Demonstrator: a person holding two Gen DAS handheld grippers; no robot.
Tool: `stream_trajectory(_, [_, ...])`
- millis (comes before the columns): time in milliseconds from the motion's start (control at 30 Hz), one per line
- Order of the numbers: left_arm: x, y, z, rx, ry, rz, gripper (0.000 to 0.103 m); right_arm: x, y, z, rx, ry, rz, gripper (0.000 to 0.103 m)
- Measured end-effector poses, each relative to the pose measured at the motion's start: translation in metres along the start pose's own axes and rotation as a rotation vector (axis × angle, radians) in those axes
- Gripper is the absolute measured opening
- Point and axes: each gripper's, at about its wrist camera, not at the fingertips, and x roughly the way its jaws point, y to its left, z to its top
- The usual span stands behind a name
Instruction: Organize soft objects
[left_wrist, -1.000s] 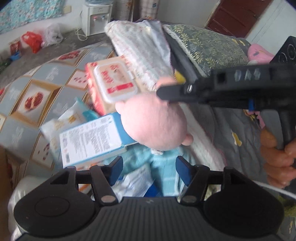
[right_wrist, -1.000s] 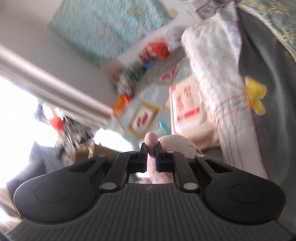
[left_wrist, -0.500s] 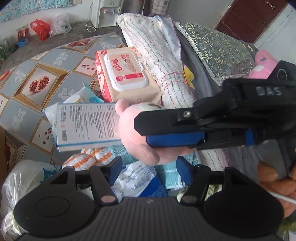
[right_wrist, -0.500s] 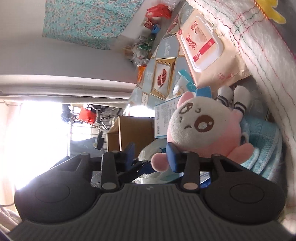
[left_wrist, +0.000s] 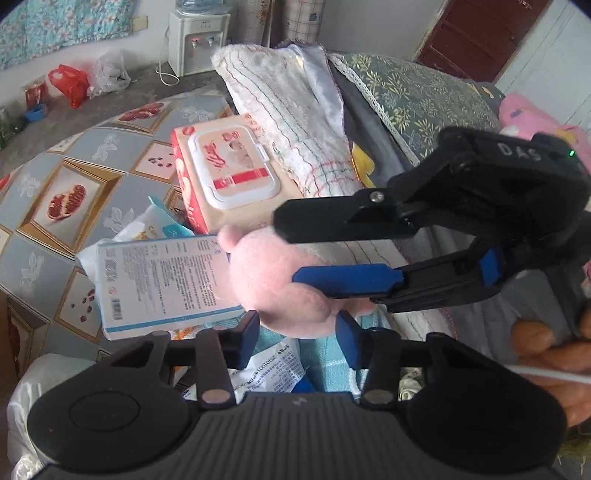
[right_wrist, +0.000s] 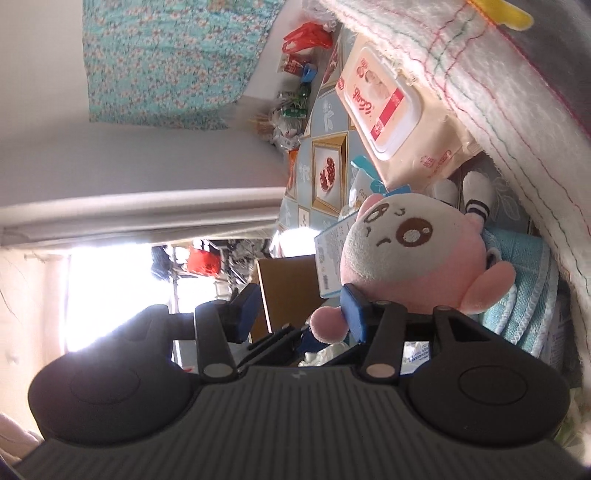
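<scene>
The plush (left_wrist: 280, 280) has its face hidden in the left view, its lower part cut off by the left gripper (left_wrist: 297, 338), whose jaws are closing around it; pad contact is unclear. The right gripper (left_wrist: 295, 251), rolled sideways, is opening, one pad beside the plush's ear. Wipes pack (left_wrist: 229, 173) beyond, on a patterned cloth (left_wrist: 55, 229).
</scene>
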Motion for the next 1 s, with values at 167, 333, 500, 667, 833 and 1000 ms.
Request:
stream_trajectory(167, [-0.014,0.003,0.003,-0.018,-0.034,-0.008,0.038,0.003,-0.006,0.002,0.037,-0.003,0.021,0.048])
stream_trajectory(333, [-0.018,0.007,0.004,-0.037,-0.055,-0.014,0.025,0.008,-0.008,0.003,0.049,-0.005,0.028,0.048])
stream_trajectory(500, [-0.015,0.011,0.002,-0.051,-0.059,-0.006,0.016,0.007,-0.008,0.003,0.044,-0.007,0.023,0.048])
stream_trajectory(667, [-0.016,0.015,0.001,-0.063,-0.072,-0.014,0.014,-0.006,0.008,0.008,-0.043,-0.071,-0.011,0.050])
stream_trajectory(833, [-0.017,0.020,0.001,-0.083,-0.078,0.008,0.013,-0.020,0.009,0.027,-0.101,-0.193,-0.225,0.060])
stream_trajectory(1000, [-0.021,0.027,0.001,-0.116,-0.089,0.041,0.013,0.004,0.005,0.035,-0.141,-0.110,-0.344,0.063])
